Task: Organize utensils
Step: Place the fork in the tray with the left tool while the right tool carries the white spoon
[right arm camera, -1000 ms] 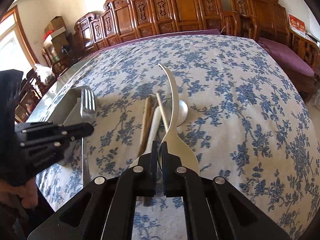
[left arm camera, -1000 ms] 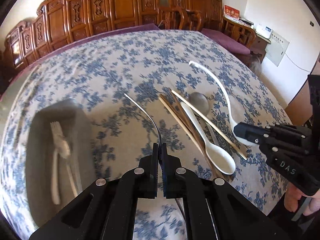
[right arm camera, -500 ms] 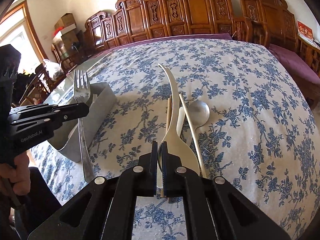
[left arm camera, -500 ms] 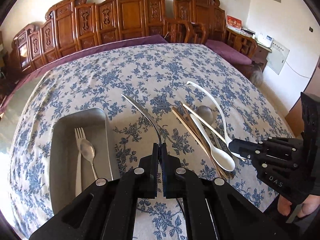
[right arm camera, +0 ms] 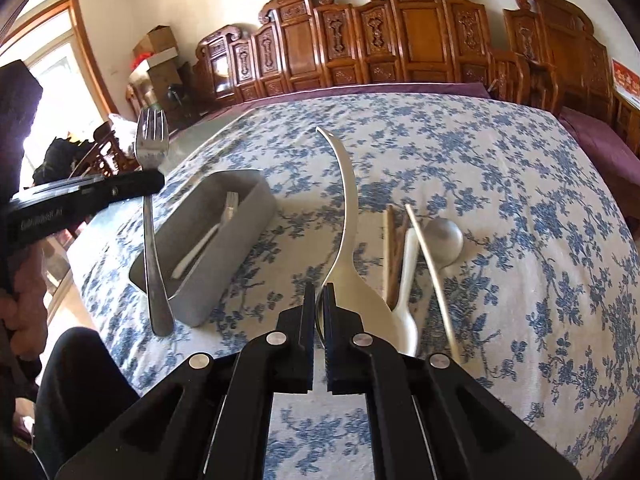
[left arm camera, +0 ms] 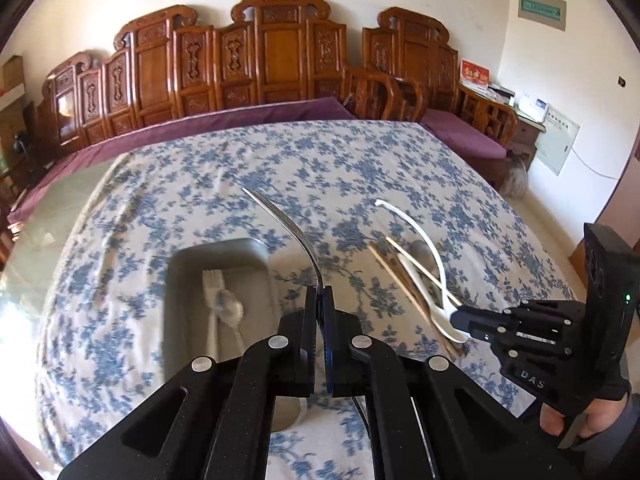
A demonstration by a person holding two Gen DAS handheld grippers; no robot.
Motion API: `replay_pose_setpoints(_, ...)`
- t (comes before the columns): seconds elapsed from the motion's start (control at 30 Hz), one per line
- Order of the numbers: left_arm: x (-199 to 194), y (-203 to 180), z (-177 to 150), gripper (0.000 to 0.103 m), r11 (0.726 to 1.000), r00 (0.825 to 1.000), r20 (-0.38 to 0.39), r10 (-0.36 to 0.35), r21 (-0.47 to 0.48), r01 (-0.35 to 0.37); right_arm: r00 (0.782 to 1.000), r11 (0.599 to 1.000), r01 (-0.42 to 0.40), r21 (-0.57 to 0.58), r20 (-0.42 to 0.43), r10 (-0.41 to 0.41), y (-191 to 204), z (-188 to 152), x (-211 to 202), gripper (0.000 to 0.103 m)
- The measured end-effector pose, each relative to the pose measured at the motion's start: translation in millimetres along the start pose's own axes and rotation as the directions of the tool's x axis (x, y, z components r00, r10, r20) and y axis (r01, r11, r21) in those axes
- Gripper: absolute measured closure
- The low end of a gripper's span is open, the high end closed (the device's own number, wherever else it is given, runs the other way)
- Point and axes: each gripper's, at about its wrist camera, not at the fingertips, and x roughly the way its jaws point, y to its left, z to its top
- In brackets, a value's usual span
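- Floral-clothed table (right arm camera: 500, 184) carries a grey tray (right arm camera: 224, 240).
- Left gripper (left arm camera: 322, 300) clenches a metal fork (right arm camera: 150, 216) above it.
- Right gripper (right arm camera: 319, 300) grips a white spoon (right arm camera: 348, 240).

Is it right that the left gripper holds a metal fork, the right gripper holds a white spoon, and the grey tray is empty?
Not quite: the grey tray is not empty. The left wrist view shows a fork and a spoon lying in it. The rest holds: the left gripper grips the metal fork and the right gripper grips the white spoon.

forks (right arm camera: 151, 148): 2 | spoons (right arm camera: 347, 216): 4 | chopsticks (right arm camera: 430, 264): 3 | tray (right arm camera: 236, 236): 1 | grippers (right arm camera: 319, 292): 2
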Motion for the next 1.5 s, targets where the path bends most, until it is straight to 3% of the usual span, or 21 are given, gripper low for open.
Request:
replay_pose_setpoints(0.3, -7, 51, 2, 0.102, 0.995, 0.995, 0.013, 0.096, -0.017, -0.095, 0.999, 0.998, -0.037, -0.052, -0.002, 0.037, 34, 1, 3, 0.098)
replay_pose_setpoints(0.5, 23, 75, -7, 0.102, 0.992, 0.991, -0.053, 0.125, -0.009, -0.126, 0.999, 0.997, -0.045, -0.063, -0.016, 0.044, 41, 1, 12, 0.098)
replay_pose_setpoints(1.13, 112, 88, -24, 0.101, 0.996, 0.980, -0.186, 0.066, -0.039, -0.075, 0.997, 0.998, -0.040, -0.039, -0.065, 0.037, 37, 0, 35, 0.098)
replay_pose_setpoints(1.5, 122, 95, -27, 0.101, 0.995, 0.975, -0.219, 0.044, -0.080, -0.063, 0.996, 0.998, -0.039, -0.045, -0.079, 0.036, 45, 3, 42, 0.098)
